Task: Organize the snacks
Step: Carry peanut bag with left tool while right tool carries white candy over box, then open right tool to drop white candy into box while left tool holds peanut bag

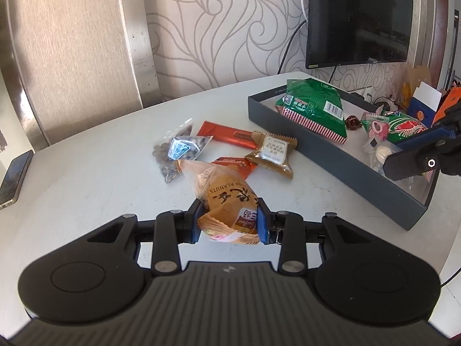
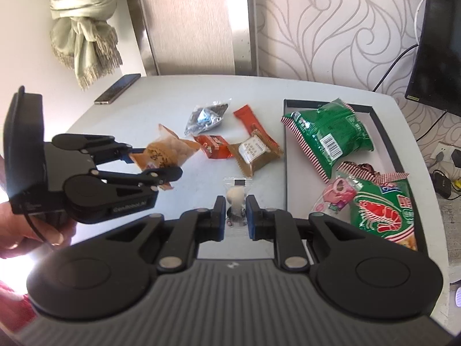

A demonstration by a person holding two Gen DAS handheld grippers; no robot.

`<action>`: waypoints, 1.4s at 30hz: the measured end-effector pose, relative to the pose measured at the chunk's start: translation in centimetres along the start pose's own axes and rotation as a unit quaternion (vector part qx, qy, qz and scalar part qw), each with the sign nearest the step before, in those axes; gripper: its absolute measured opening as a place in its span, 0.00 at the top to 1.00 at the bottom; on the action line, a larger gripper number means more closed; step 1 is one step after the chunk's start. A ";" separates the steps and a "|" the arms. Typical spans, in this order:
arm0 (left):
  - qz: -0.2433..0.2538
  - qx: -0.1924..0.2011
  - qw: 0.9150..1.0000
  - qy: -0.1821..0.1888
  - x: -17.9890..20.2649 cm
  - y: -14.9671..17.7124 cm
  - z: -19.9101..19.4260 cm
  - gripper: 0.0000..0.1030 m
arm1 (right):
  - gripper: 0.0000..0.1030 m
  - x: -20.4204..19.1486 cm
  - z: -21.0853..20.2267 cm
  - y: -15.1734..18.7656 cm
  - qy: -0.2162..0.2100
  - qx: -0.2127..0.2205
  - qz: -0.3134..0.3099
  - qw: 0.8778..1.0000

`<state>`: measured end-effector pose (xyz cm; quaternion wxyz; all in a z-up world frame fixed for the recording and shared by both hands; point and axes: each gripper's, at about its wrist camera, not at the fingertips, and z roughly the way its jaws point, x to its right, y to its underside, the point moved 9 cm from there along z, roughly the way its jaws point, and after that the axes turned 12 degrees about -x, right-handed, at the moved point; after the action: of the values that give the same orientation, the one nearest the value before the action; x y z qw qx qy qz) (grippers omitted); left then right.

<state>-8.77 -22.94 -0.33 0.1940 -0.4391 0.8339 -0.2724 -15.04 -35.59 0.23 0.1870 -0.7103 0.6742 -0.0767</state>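
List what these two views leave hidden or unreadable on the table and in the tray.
- Left wrist view: the near right end of the tray is covered by the right gripper; the clear packet it holds is mostly hidden.
- Right wrist view: the tray's near edge disappears behind the gripper body.
- Right wrist view: the peanut packet is partly blocked by the left gripper.
- Both views: the brown packet label print is too small to read.

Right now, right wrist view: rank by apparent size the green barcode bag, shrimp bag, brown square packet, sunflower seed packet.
1. green barcode bag and shrimp bag: look alike; the shrimp bag is nearer, so unranked.
2. brown square packet
3. sunflower seed packet: slightly smaller, also farther.
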 end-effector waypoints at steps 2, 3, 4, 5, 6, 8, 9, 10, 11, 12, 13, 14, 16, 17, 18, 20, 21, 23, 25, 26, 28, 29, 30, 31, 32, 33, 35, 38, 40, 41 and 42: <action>0.005 0.000 1.000 0.002 0.5 -0.2 0.0 0.60 | 0.82 0.0 -0.2 0.1 0.000 0.001 0.000 1.000; 0.007 0.001 1.000 0.003 0.8 -0.3 0.0 0.60 | 0.82 0.0 -0.3 0.2 0.001 0.001 0.000 1.000; 0.010 0.002 1.000 0.005 1.1 -0.5 -0.1 0.60 | 0.82 0.0 -0.4 0.2 0.001 0.002 0.000 1.000; 0.013 0.004 1.000 0.006 1.4 -0.7 -0.2 0.60 | 0.82 0.0 -0.5 0.3 0.001 0.002 0.001 1.000; 0.016 0.006 1.000 0.007 1.6 -0.9 -0.2 0.60 | 0.82 0.1 -0.7 0.3 0.002 0.004 0.002 1.000; 0.022 0.013 1.000 0.008 2.1 -1.4 -0.4 0.60 | 0.82 0.3 -1.0 0.2 0.004 0.009 0.004 1.000; 0.024 0.015 1.000 0.008 2.3 -1.6 -0.4 0.60 | 0.82 0.4 -1.2 0.1 0.007 0.012 0.005 1.000; 0.025 0.017 0.999 0.010 2.6 -1.9 -0.4 0.60 | 0.82 0.6 -1.4 0.0 0.010 0.015 0.006 1.000; 0.026 0.018 0.999 0.012 2.8 -2.1 -0.5 0.60 | 0.82 0.7 -1.6 -0.1 0.010 0.018 0.008 1.000; 0.028 0.019 0.999 0.014 3.1 -2.4 -0.5 0.60 | 0.82 0.9 -1.7 -0.2 0.012 0.022 0.010 1.000; 0.031 0.021 0.999 0.015 3.4 -2.6 -0.6 0.60 | 0.82 1.0 -1.9 -0.3 0.014 0.024 0.010 1.000; 0.035 0.024 0.999 0.016 3.7 -2.8 -0.6 0.60 | 0.82 1.2 -2.0 -0.4 0.015 0.026 0.011 0.999; 0.042 0.027 0.999 0.019 4.3 -3.2 -0.8 0.60 | 0.82 1.4 -2.1 -0.4 0.016 0.028 0.013 0.999; 0.045 0.028 0.998 0.020 4.6 -3.3 -0.8 0.60 | 0.82 1.5 -2.2 -0.4 0.017 0.028 0.012 0.999; 0.049 0.030 0.998 0.021 4.8 -3.5 -0.8 0.60 | 0.82 1.6 -2.2 -0.5 0.018 0.029 0.012 0.999; 0.054 0.032 0.998 0.023 5.3 -3.7 -0.8 0.60 | 0.82 1.9 -2.4 -0.5 0.019 0.032 0.014 0.999; 0.057 0.033 0.998 0.024 5.6 -3.8 -0.8 0.60 | 0.82 2.0 -2.5 -0.5 0.020 0.033 0.014 0.999; 0.063 0.035 0.997 0.025 6.1 -4.1 -0.8 0.60 | 0.82 2.3 -2.7 -0.6 0.022 0.036 0.015 0.999; 0.067 0.037 0.997 0.028 6.6 -4.4 -0.8 0.60 | 0.82 2.7 -2.9 -0.8 0.025 0.039 0.017 0.999; 0.069 0.038 0.996 0.029 6.9 -4.6 -0.8 0.60 | 0.82 2.9 -3.0 -0.9 0.026 0.039 0.018 0.999; 0.074 0.042 0.996 0.032 7.4 -5.0 -0.8 0.60 | 0.82 3.4 -3.3 -1.1 0.030 0.042 0.019 0.998; 0.075 0.043 0.996 0.034 7.7 -5.1 -0.8 0.60 | 0.82 3.7 -3.4 -1.2 0.032 0.043 0.019 0.998; 0.077 0.045 0.995 0.035 7.9 -5.3 -0.8 0.60 | 0.82 3.9 -3.5 -1.3 0.033 0.044 0.020 0.998; 0.078 0.047 0.995 0.036 8.2 -5.5 -0.8 0.60 | 0.82 4.2 -3.6 -1.5 0.036 0.045 0.020 0.998; 0.080 0.049 0.995 0.038 8.5 -5.7 -0.8 0.60 | 0.82 4.4 -3.7 -1.6 0.037 0.047 0.020 0.998; 0.081 0.051 0.995 0.038 8.7 -6.0 -0.9 0.60 | 0.82 4.6 -3.8 -1.8 0.038 0.048 0.020 0.998; 0.084 0.056 0.994 0.040 9.2 -6.4 -0.9 0.60 | 0.82 5.1 -4.0 -2.1 0.041 0.051 0.019 0.998; 0.085 0.059 0.994 0.043 9.8 -6.9 -0.8 0.60 | 0.82 5.8 -4.1 -2.3 0.045 0.052 0.020 0.997; 0.085 0.061 0.994 0.046 10.2 -7.2 -0.8 0.60 | 0.82 6.3 -4.2 -2.4 0.047 0.052 0.020 0.997; 0.084 0.061 0.993 0.047 10.5 -7.4 -0.7 0.60 | 0.82 6.5 -4.2 -2.4 0.048 0.051 0.020 0.997; 0.083 0.061 0.993 0.048 10.6 -7.5 -0.7 0.60 | 0.82 6.7 -4.2 -2.4 0.048 0.051 0.020 0.997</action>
<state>-10.19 -35.15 4.00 0.2021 -0.3417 0.8577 -0.3268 -13.78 -42.82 4.07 0.1918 -0.6818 0.6916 -0.1416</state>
